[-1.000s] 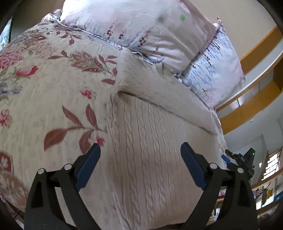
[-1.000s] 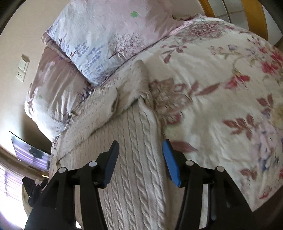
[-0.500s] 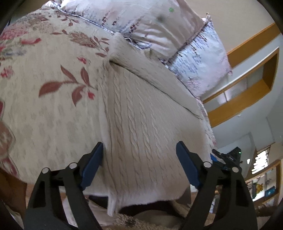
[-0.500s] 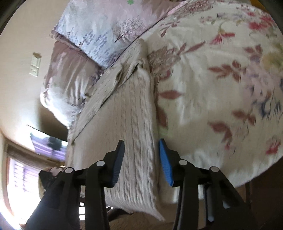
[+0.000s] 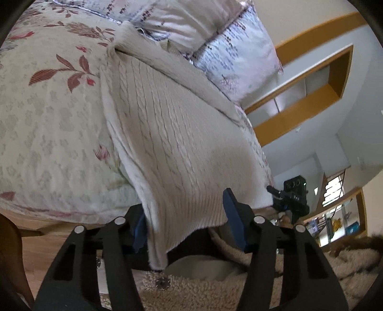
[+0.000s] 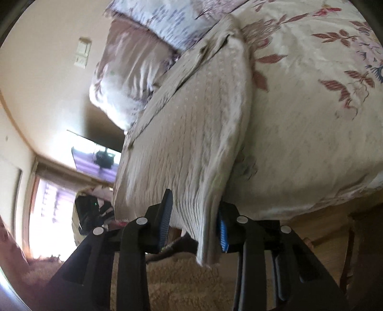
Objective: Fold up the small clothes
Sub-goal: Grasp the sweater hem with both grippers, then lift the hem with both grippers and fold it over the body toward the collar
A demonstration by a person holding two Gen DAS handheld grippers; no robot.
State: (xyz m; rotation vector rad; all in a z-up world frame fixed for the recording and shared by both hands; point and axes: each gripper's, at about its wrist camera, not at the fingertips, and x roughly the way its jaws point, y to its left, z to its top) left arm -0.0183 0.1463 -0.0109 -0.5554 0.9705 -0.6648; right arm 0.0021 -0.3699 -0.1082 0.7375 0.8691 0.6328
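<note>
Closing on the sweater (image 5: 172,134) hem, left tool (image 5: 186,222) and right tool (image 6: 194,224) not yet pinching.

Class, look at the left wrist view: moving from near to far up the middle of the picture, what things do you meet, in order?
Left hand-held gripper → ribbed hem of the cream cable-knit sweater → sweater body lying across the floral bedspread → folded sleeve → pillows.
</note>
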